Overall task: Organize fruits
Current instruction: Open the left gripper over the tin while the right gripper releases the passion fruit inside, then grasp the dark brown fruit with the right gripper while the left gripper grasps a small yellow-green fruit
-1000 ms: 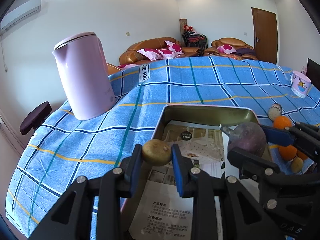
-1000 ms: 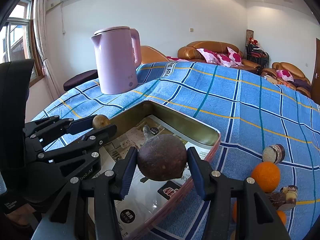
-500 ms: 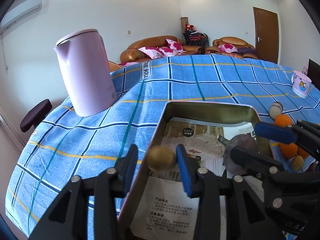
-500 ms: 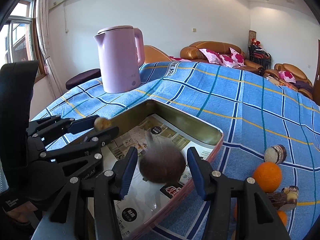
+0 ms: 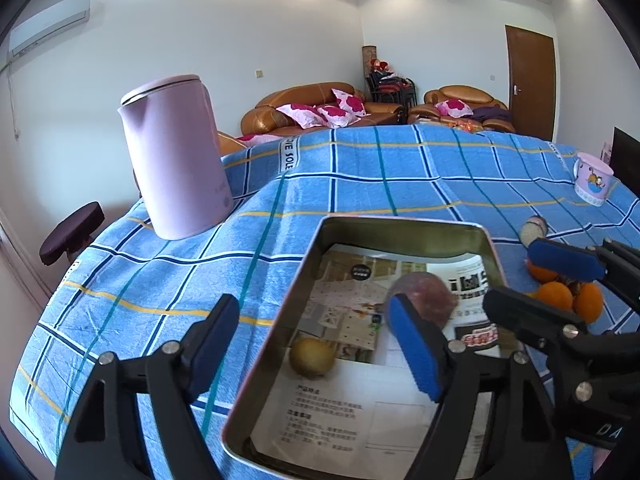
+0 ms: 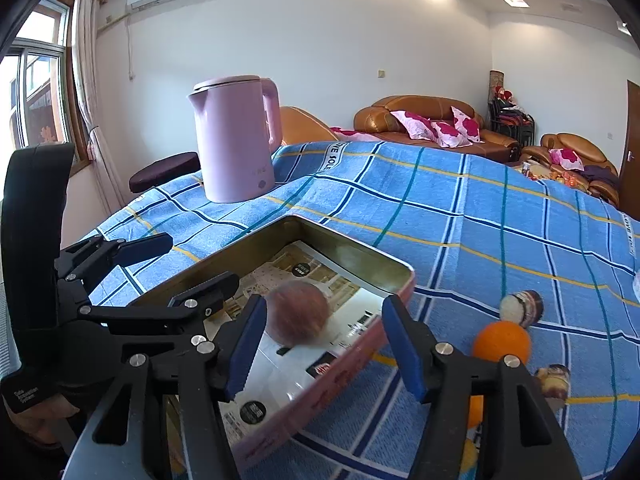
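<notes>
Both the left gripper point(image 5: 320, 344) and right gripper point(image 6: 324, 344) were opening over the tin tray point(image 5: 400, 228), nothing pinched, small yellowish fruit point(image 5: 312, 357) and purple fruit point(image 6: 298, 317) already dropped inside, so lifting straight up was probably best advised.

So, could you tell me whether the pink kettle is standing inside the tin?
No, the pink kettle stands on the blue cloth, behind the tin.

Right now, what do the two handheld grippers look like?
Both are alike: the left gripper and right gripper have black plastic linkage fingers joined by silver screws, each tipped with ribbed blue pads. The left one's black body carries small white lettering.
</notes>
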`<act>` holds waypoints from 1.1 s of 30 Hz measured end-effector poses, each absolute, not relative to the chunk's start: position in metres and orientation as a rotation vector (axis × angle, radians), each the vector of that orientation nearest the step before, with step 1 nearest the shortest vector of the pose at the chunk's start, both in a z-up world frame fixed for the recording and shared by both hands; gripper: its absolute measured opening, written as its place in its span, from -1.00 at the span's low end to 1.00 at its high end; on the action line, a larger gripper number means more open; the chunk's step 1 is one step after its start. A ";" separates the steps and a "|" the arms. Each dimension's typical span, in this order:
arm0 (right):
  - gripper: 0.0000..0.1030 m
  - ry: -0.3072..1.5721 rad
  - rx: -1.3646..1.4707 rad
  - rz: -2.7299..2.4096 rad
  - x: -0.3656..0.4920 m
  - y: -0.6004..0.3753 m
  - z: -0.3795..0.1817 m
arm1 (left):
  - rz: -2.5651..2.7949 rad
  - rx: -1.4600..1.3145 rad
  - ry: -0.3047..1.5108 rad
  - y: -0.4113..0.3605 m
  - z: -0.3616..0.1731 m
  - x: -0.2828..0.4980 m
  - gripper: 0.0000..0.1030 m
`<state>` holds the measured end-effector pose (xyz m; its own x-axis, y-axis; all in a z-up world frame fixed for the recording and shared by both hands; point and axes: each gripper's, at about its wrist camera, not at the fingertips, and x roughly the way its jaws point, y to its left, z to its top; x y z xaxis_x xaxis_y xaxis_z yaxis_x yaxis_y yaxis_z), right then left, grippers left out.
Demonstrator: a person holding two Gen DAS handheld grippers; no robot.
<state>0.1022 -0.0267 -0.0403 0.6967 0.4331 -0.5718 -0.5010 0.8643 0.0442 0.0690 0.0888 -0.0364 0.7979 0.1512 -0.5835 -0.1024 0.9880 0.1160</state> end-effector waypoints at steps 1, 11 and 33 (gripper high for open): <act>0.22 0.604 -0.116 0.519 0.100 -0.031 -0.040 | 0.133 0.074 0.629 0.087 -0.036 0.067 0.55; 0.24 0.598 -0.077 0.368 0.066 -0.120 -0.040 | 0.069 0.029 0.597 0.060 -0.033 0.046 0.56; -0.04 0.757 -0.092 0.330 0.053 -0.151 -0.089 | -0.104 0.092 0.610 -0.023 -0.043 0.033 0.56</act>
<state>0.0527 -0.1509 -0.0889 0.6778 0.2609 -0.6874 -0.3265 0.9445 0.0365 0.0328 -0.0234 -0.0428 0.8145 -0.0701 -0.5760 0.1247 0.9906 0.0557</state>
